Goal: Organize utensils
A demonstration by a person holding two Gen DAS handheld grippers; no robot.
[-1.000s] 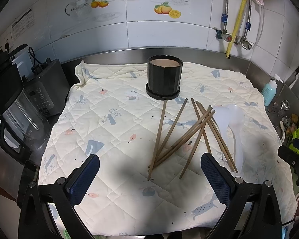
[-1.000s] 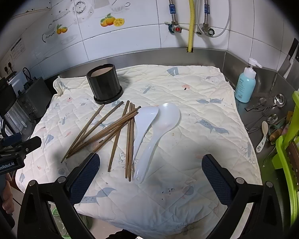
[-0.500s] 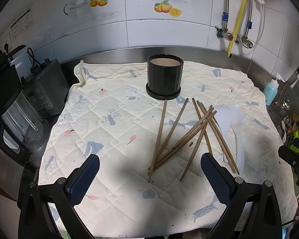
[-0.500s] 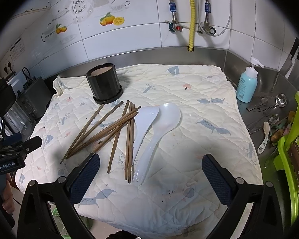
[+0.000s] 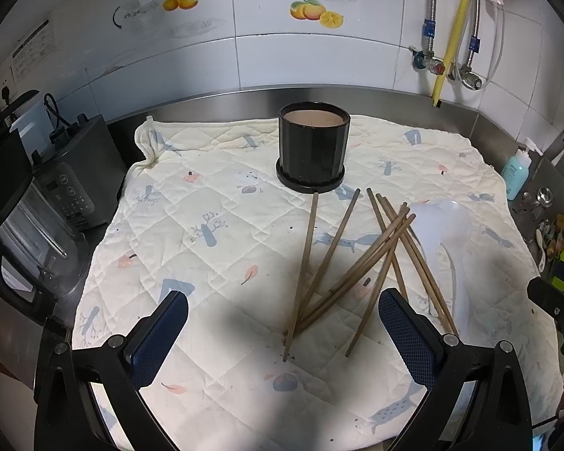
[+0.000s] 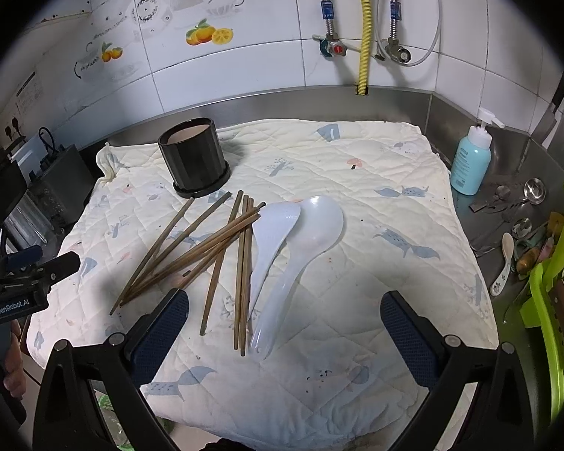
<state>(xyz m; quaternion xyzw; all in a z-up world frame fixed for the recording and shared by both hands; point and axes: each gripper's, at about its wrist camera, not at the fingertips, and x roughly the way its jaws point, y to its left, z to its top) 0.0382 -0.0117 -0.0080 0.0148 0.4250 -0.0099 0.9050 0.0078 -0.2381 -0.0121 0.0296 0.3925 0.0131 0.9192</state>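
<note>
Brown wooden chopsticks point(image 5: 342, 259) lie fanned just before the black cylindrical holder point(image 5: 313, 152), between the spread, empty left gripper point(image 5: 282, 338) fingers; right gripper point(image 6: 284, 332) also spread, straddling two white plastic spoons point(image 6: 282, 263).

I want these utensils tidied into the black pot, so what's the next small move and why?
Probably lower the open left gripper onto the near ends of the brown wooden chopsticks. They lie fanned loose on the quilted cream cloth, the black ribbed pot looks empty, and both grippers hold nothing, the right gripper hovering nearer the two white plastic spoons.
</note>
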